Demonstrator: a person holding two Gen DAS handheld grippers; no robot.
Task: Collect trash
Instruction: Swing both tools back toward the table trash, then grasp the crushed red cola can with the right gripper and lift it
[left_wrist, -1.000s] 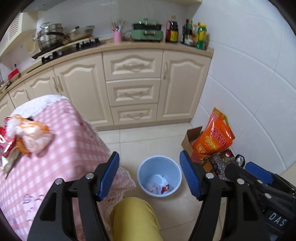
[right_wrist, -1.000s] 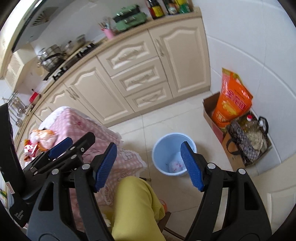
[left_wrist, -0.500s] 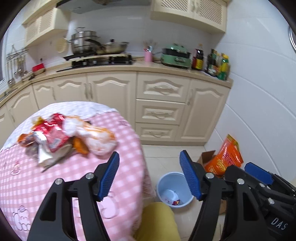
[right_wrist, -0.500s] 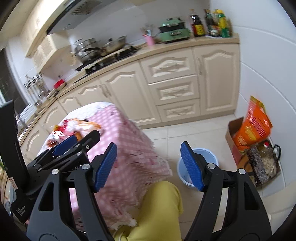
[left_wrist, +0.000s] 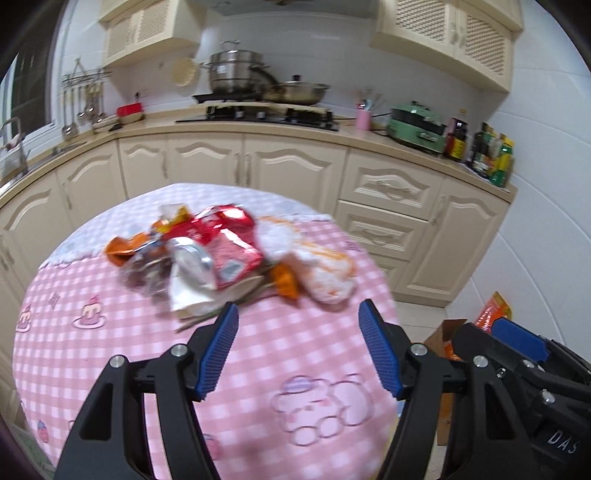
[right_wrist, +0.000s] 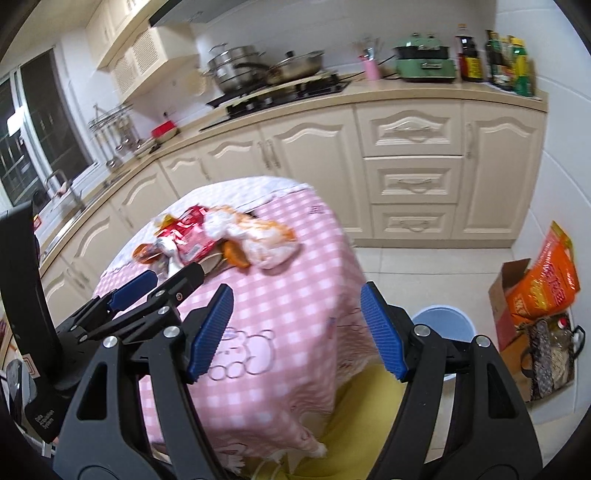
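Room: kitchen with cream cabinets; a round table (left_wrist: 110, 369) under a pink checked cloth stands in front of the counter.
Left gripper (left_wrist: 298, 347): your jaws stand wide apart with nothing between the blue pads; it hangs above the near part of the cloth, touching nothing.
Right gripper (right_wrist: 297, 330): released as well, pads well apart and empty; it sits over the table's edge, just beside the left one, which shows at the left of the right wrist view.
Nearest trash: the wrapper pile (left_wrist: 207, 258) lies on the cloth beyond your left fingertips, apart from them. It holds a red packet (left_wrist: 229, 240), a silvery foil piece, orange scraps and a white-and-orange plastic bag (left_wrist: 325, 269) on its right side.
Same pile, right view: wrapper pile (right_wrist: 221, 240) near the far middle of the table, beyond both grippers.
Bin: blue bucket (right_wrist: 443, 325) on the floor, beside the table, partly hidden behind your right finger; its contents cannot be seen from here.
Farther out: cardboard box and orange sack (right_wrist: 543, 284) against the wall, not part of the pile.
Progress: judged early or mid-task; the whole visible pile is on the table and neither gripper carries anything.
Left to do: you need to reach forward, close on a wrapper, and carry it to the bucket, piece by piece.
Blur note: pile edges are smeared, so the item count is uncertain.
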